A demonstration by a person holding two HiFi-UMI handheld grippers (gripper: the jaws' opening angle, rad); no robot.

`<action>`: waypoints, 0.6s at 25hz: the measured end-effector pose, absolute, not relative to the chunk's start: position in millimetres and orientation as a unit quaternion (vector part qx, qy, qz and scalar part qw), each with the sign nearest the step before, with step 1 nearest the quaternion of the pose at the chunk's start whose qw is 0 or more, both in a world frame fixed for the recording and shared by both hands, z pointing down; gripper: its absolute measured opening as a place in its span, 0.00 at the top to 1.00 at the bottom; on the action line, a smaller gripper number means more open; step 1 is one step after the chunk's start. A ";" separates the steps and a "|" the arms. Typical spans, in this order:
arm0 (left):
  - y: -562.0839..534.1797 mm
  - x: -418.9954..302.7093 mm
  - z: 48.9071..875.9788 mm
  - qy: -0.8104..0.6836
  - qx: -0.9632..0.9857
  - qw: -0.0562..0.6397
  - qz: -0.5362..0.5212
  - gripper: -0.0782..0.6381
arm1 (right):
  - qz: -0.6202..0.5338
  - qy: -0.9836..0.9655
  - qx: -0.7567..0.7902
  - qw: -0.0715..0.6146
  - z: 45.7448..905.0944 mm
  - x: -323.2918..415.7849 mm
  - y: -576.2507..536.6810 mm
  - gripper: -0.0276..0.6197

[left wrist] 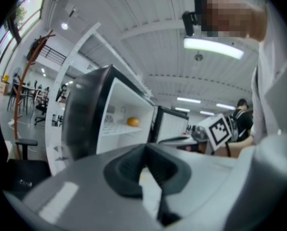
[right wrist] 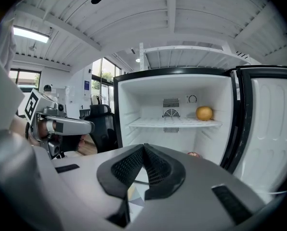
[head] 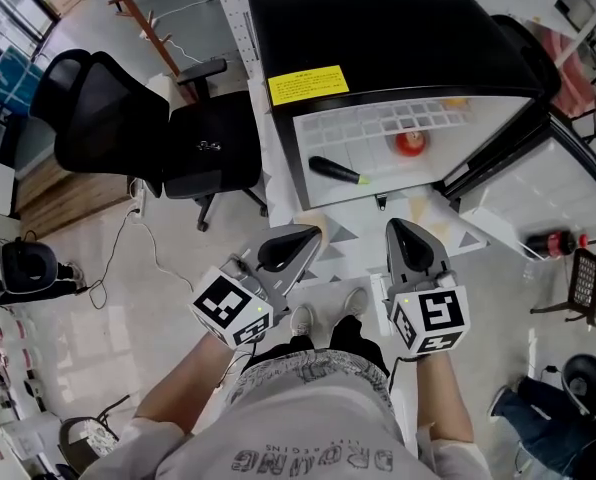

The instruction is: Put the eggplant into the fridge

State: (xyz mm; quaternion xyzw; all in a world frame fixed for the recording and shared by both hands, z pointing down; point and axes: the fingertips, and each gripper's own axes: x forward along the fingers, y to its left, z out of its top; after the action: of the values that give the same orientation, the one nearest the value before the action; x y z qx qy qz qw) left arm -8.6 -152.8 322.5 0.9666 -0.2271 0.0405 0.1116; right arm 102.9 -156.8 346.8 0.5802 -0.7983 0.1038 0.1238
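The eggplant, dark with a pale green stem end, lies inside the open black fridge on its white inner floor. A red fruit sits to the eggplant's right, and an orange rests on the upper shelf. My left gripper and right gripper hover side by side in front of the fridge opening, apart from the eggplant. Both are shut with nothing between the jaws. In the right gripper view my own jaws hide the eggplant. The left gripper view sees the fridge from its side.
The fridge door stands open to the right, with a cola bottle in its rack. A black office chair stands left of the fridge. The person's shoes are on the floor below the grippers.
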 end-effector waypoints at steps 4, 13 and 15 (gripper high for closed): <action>-152.1 -8.8 318.6 -0.222 0.968 0.107 0.041 0.88 | 0.103 -0.800 0.578 0.121 342.2 99.3 -154.4 0.95; -157.5 -11.6 313.2 -0.220 0.969 0.102 0.039 0.88 | 0.102 -0.802 0.576 0.120 339.3 92.0 -155.1 0.95; -158.2 -11.5 312.7 -0.219 0.970 0.103 0.038 0.88 | 0.100 -0.802 0.577 0.120 338.4 90.6 -155.4 0.95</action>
State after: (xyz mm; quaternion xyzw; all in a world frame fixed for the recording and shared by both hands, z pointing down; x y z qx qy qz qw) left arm -11.5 -158.2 312.7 0.9696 -0.2189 0.0377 0.1029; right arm 90.6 -155.4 338.4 0.5766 -0.8019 0.1003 0.1203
